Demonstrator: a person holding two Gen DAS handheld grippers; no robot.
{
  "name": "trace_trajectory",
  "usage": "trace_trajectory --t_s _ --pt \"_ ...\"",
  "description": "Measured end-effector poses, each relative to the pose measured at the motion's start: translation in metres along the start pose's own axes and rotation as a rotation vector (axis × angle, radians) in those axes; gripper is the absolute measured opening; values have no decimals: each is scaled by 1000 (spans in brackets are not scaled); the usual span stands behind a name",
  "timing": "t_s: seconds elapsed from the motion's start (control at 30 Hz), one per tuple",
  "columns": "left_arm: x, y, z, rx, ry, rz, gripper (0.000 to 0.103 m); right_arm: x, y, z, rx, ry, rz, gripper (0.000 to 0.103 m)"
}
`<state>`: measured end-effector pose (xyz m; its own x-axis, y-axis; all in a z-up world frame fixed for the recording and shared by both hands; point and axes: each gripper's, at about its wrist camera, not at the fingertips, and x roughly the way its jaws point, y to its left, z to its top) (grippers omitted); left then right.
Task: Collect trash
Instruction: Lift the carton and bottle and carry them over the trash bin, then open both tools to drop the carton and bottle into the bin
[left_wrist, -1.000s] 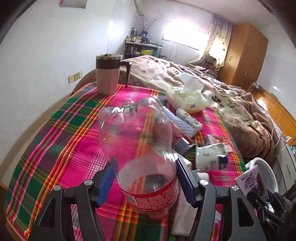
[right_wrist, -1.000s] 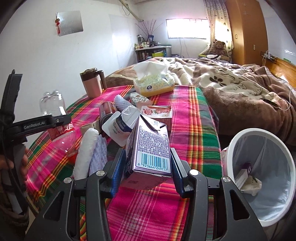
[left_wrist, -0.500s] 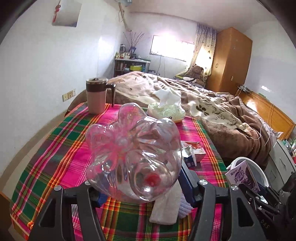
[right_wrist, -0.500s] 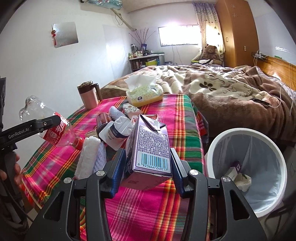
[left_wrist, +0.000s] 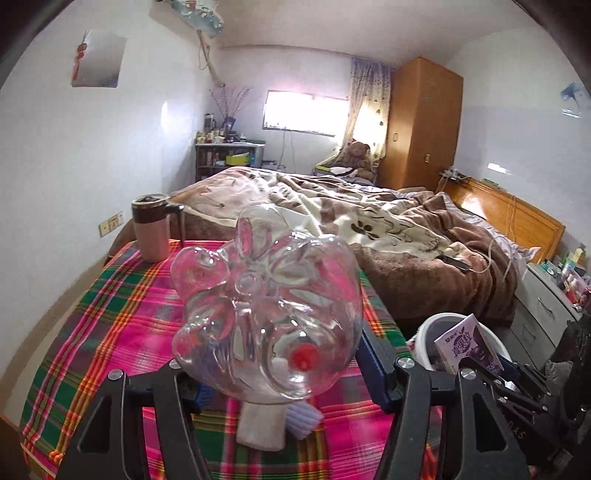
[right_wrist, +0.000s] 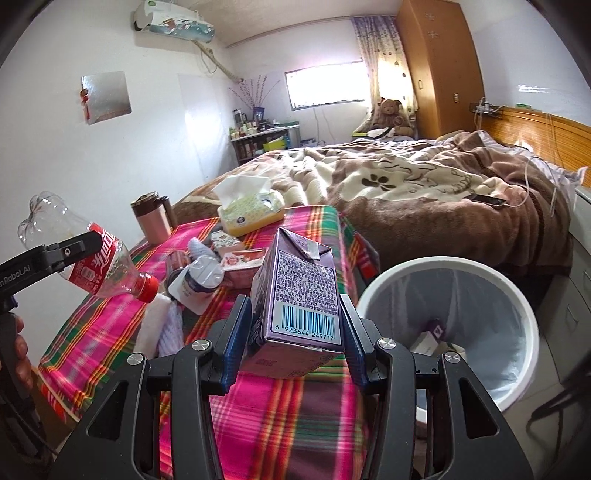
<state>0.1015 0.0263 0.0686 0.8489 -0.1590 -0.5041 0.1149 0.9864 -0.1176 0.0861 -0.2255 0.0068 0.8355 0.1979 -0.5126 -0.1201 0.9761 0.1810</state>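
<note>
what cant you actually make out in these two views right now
- Left wrist view: the plastic bottle hides most items on the table behind it.
- Right wrist view: the milk carton covers its gripper's pads; the trash bin contents are too small to identify.

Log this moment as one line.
left gripper: holds plastic bottle | right gripper: holds milk carton | bin: beside table, open
</note>
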Motion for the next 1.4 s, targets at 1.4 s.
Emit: trace_trajectory --t_s 1.4 --pt "119 -217 -45 237 257 -359 64 7 -133 -8 87 107 -265 48"
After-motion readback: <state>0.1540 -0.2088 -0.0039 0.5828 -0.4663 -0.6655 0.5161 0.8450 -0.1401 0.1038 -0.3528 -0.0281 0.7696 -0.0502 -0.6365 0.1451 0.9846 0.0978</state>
